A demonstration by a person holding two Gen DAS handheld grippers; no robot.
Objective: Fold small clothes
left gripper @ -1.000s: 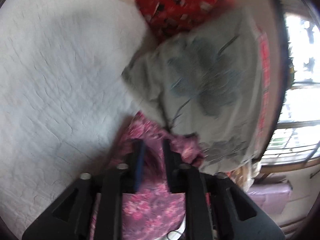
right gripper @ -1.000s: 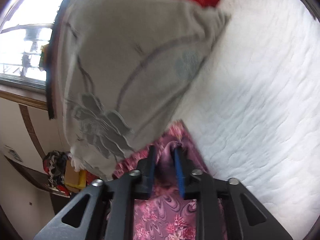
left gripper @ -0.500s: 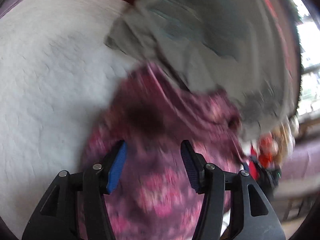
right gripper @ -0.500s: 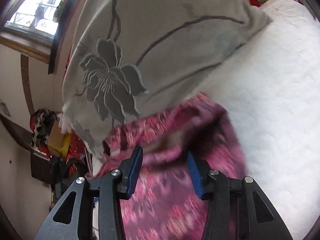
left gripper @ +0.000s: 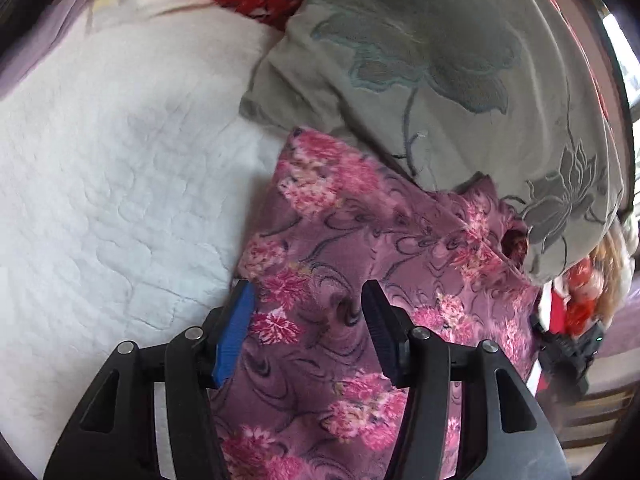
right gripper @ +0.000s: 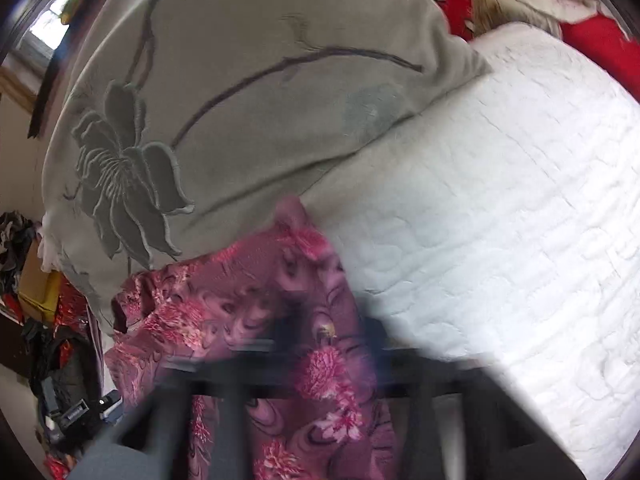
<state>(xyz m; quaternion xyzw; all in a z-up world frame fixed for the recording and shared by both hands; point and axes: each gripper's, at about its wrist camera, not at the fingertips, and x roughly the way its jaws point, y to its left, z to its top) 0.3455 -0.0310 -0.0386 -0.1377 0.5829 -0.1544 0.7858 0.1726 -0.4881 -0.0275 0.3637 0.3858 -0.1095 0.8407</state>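
Grey pillow (left gripper: 440, 60) against garment (left gripper: 360, 248) (floral)

The right hand-held gripper (right gripper: 328, 344) is smeared by motion blur in the right wrist view, so how its jaws stand cannot be read; only dark streaks cross the purple floral garment (right gripper: 280, 320). That garment's near end runs off the bottom edge in both views, and its far edge slips under the grey embroidered cushion (left gripper: 460, 92), which hides whatever lies beneath. The cushion itself is cut off by the fisheye rim beyond the garment. The clutter (right gripper: 40, 320) left of the garment in the right wrist view, perhaps boxes and clothes, is too small and dim to name.
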